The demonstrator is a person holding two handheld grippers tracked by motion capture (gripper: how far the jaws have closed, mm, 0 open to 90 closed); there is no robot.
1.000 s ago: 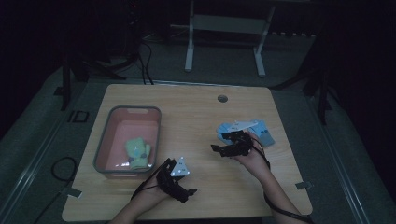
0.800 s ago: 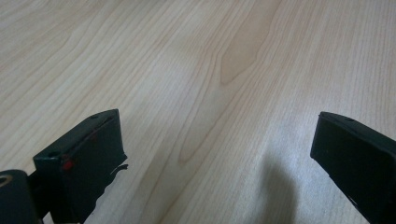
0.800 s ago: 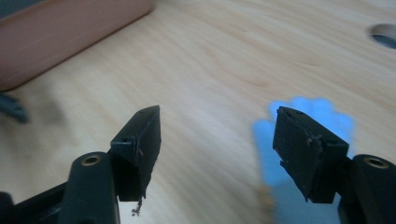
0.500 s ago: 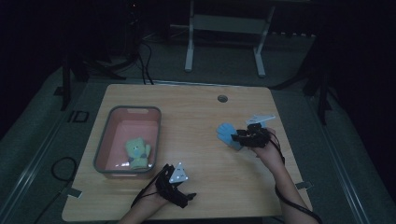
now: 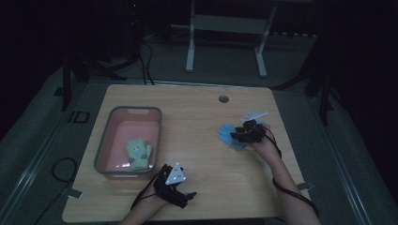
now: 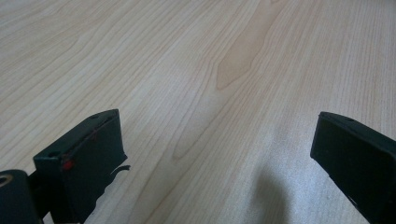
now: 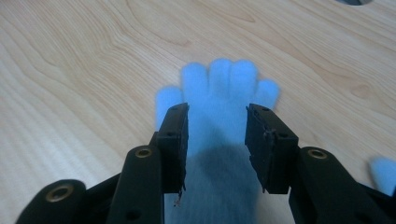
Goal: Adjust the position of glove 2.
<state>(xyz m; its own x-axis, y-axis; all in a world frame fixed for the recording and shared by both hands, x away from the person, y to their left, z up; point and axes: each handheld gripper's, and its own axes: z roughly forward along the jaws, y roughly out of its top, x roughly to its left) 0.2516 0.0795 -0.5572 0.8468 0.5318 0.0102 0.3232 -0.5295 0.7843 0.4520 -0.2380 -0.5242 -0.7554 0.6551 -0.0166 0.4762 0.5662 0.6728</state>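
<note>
The desk [image 5: 197,108] is a light wood-grain slab with rounded corners and a small round cable port [image 5: 224,99] near its far edge. Open surface runs across the middle, between the bin on the left and the glove on the right.

The blue glove [image 5: 228,134] lies flat on the right half of the desk, well clear of the right edge. In the right gripper view it is soft and fleecy, its rounded fingertips pointing away from the camera. The right gripper [image 5: 238,136] sits over its cuff end. Its fingers [image 7: 173,140] have just been closing and now stand partly closed, one at each side of the glove's palm. Whether the pads press the fabric cannot be told; the part between them is in shadow. A second blue piece [image 7: 385,175] is cut off at the right edge of that view.

The left gripper [image 5: 185,197] rests near the desk's near edge, with a grey three-cornered plate on top. Its fingers [image 6: 88,158] stand wide apart over bare wood, holding nothing.

The pink bin [image 5: 155,136], rectangular with a grey rim, holds a pale green soft item [image 5: 138,152]; its exact shape is hard to make out in the dim light.
</note>
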